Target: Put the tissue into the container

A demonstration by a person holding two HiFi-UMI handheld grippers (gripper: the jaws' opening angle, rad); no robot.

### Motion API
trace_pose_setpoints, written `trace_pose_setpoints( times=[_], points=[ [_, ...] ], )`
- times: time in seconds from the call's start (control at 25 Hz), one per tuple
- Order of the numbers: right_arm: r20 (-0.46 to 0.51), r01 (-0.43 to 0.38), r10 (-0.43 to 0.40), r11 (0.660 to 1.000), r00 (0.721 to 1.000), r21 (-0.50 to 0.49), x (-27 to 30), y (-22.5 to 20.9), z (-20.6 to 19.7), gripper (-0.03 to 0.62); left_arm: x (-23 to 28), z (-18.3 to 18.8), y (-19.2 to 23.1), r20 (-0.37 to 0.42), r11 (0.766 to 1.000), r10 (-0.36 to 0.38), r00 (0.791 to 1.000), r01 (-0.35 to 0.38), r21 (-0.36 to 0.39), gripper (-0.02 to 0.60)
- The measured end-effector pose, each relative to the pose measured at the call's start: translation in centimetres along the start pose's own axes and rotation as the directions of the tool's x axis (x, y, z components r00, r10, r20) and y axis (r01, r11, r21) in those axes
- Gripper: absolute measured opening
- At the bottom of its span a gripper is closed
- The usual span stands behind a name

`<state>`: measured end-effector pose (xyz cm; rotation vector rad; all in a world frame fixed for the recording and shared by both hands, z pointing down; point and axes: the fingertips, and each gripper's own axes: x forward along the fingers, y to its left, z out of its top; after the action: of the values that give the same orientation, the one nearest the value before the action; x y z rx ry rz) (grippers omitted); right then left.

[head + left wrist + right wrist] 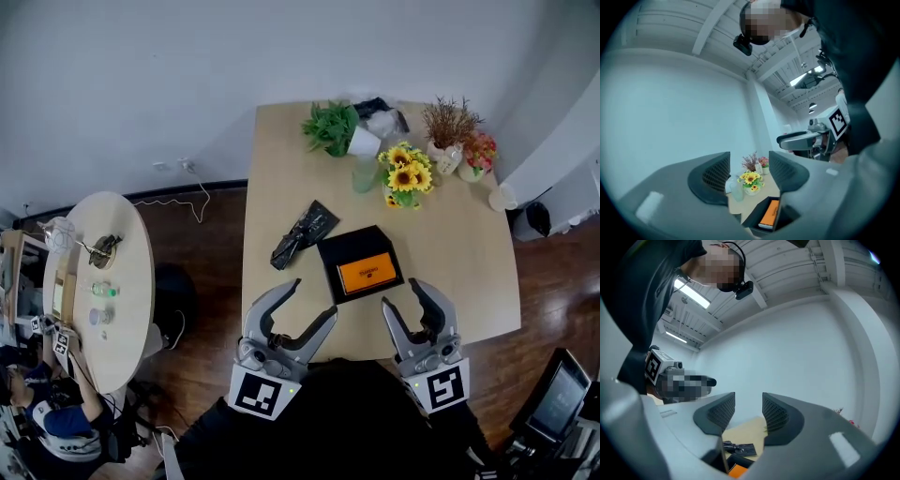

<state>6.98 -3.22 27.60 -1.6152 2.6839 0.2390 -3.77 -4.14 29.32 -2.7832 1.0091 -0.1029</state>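
Note:
An orange tissue pack (pixel 366 273) lies flat inside a black open container (pixel 330 255) near the front middle of the wooden table (pixel 469 272). In the left gripper view the same orange tissue pack (pixel 769 214) shows low between the jaws. A crumpled black wrapper (pixel 302 232) lies just left of the container. My left gripper (pixel 309 300) hovers at the table's front edge, left of the container, open and empty. My right gripper (pixel 403 295) hangs to the container's right, its jaws narrower but apart, with nothing between them. Both grippers tilt upward, the left gripper (pixel 749 171) and the right gripper (pixel 748 411) looking toward the wall.
At the table's back stand a green potted plant (pixel 330 127), a sunflower bunch (pixel 405 173), a clear bottle (pixel 364 174), a vase of dried twigs (pixel 448 127) and pink flowers (pixel 479 150). A round side table (pixel 131 281) with small items stands left.

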Motion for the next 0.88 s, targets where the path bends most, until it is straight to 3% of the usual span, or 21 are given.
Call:
trace_pose_setpoints(
  times=[0.28, 0.88],
  points=[
    [-0.029, -0.017, 0.018, 0.999, 0.999, 0.034, 0.7, 1.1, -1.3, 0.179, -0.5, -1.5, -0.4, -0.046, 0.999, -0.013, 0.999, 0.010, -0.051, 0.242],
    [-0.055, 0.034, -0.032, 0.999, 0.998, 0.038, 0.7, 0.0, -2.4, 0.170, 0.3, -2.0, -0.6, -0.074, 0.999, -0.039, 0.996, 0.040, 0.004, 0.241]
  ],
)
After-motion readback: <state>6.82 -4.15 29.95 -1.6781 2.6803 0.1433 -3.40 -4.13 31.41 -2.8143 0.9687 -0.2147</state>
